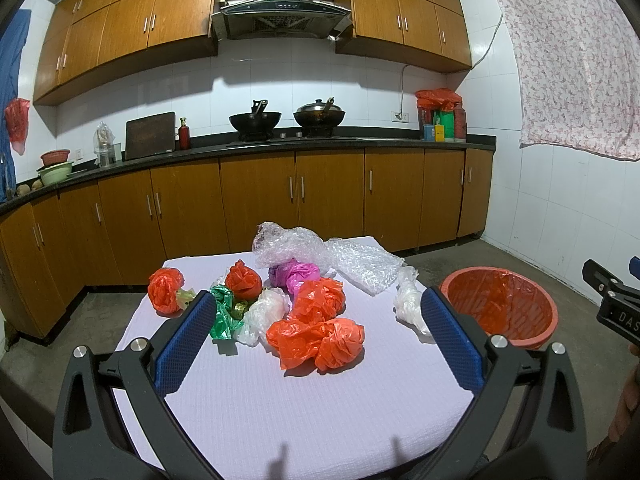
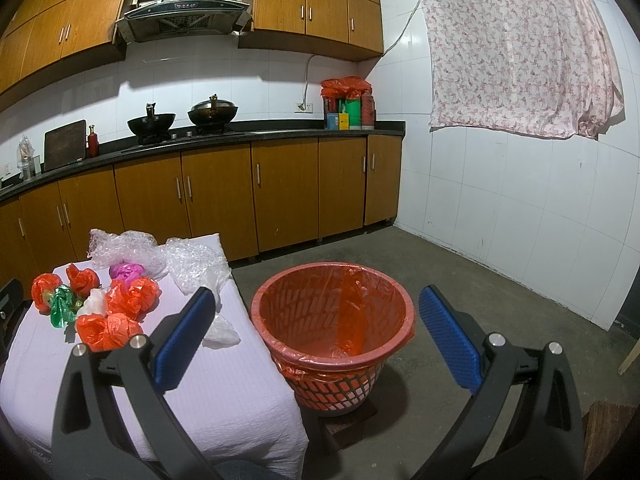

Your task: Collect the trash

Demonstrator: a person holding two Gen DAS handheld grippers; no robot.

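the left gripper (image 1: 316, 312) hangs spread wide and empty above the cloth-covered table (image 1: 320, 400), framing the nearest crumpled orange bags (image 1: 316, 340), likely first pickup. the right gripper (image 2: 316, 316), equally wide and empty, faces the lined orange bin (image 2: 334, 316) beside the table. bubble wrap (image 1: 320, 252) lies farthest.

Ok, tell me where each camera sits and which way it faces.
Left wrist: rides the left tool, open, looking over the table of crumpled bags toward the kitchen counter; the right tool and some hand show at the right edge.
Right wrist: rides the right tool, open, looking down at the lined bin on the floor beside the table.
Shared: table, bags, bin, counter.
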